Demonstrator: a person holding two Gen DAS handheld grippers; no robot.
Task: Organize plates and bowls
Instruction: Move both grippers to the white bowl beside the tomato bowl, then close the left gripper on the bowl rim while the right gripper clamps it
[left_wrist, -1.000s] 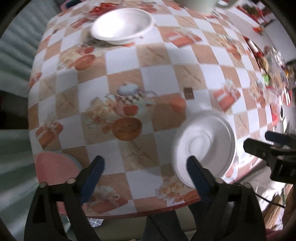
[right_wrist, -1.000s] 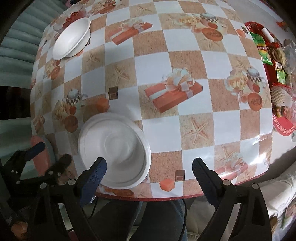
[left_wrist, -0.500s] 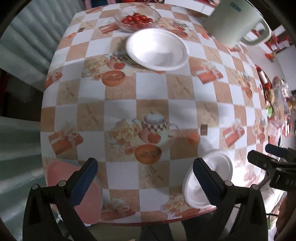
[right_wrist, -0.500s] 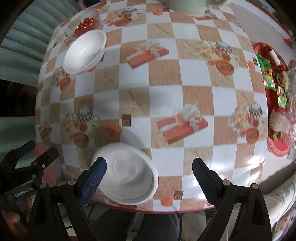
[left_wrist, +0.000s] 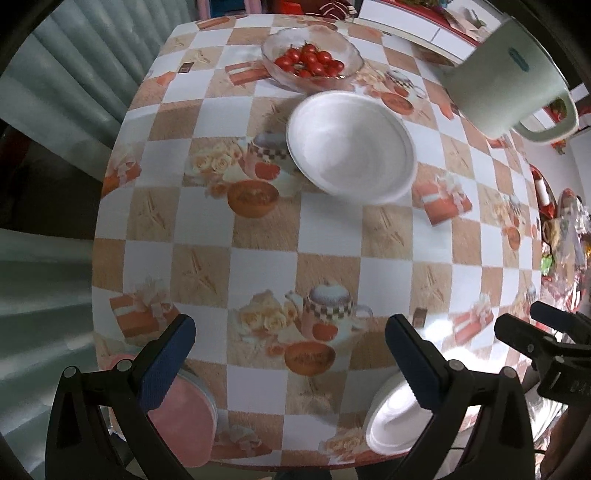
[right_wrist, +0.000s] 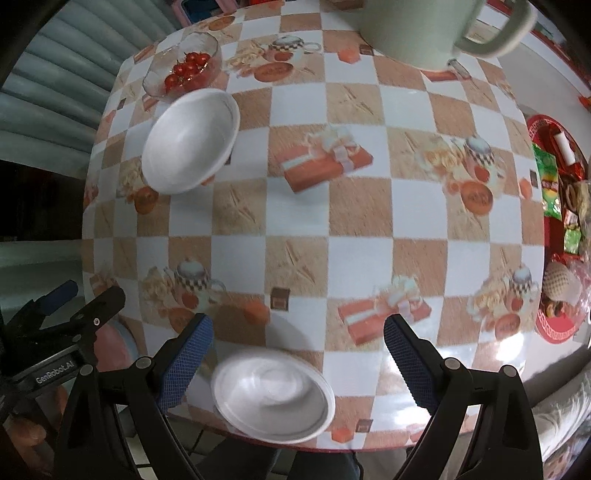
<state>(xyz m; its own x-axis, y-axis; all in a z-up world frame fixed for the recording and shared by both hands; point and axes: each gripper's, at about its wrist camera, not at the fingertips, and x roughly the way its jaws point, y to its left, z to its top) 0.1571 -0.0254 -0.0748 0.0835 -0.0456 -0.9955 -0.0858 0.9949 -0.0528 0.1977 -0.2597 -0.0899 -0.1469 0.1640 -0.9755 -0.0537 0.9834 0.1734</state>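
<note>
Both pairs of tongs hang over the near edge of the worktop (left_wrist: 332, 236), which is covered in a checked orange-and-white cloth printed with teapots and gift boxes. The left tongs (left_wrist: 290, 354) are spread wide with nothing between the blue pads, and the right tongs (right_wrist: 297, 354) are likewise wide apart and empty.

In the left wrist view, a white bowl (left_wrist: 349, 147) sits upright in the upper middle of the frame, well apart from the tongs. Just beyond it, almost touching its far rim, stands a glass bowl of cherry tomatoes (left_wrist: 312, 62). A pale green mug (left_wrist: 506, 81) fills the upper right corner. At the lower left, partly behind the left pad, lies a pink plate (left_wrist: 184, 417) at the worktop's near edge. At the lower right, a white plate (left_wrist: 391, 421) rests at the near edge, partly hidden by the right-hand pad; the other tool shows black at the far right.

In the right wrist view, the white plate (right_wrist: 273, 398) lies in the lower middle, between the two pads and close to the near edge, somewhat blurred. The white bowl (right_wrist: 190, 140) is at the upper left, with the tomato bowl (right_wrist: 183, 70) just above it. A red tray of snack packets (right_wrist: 561, 229) sits along the right edge.
</note>
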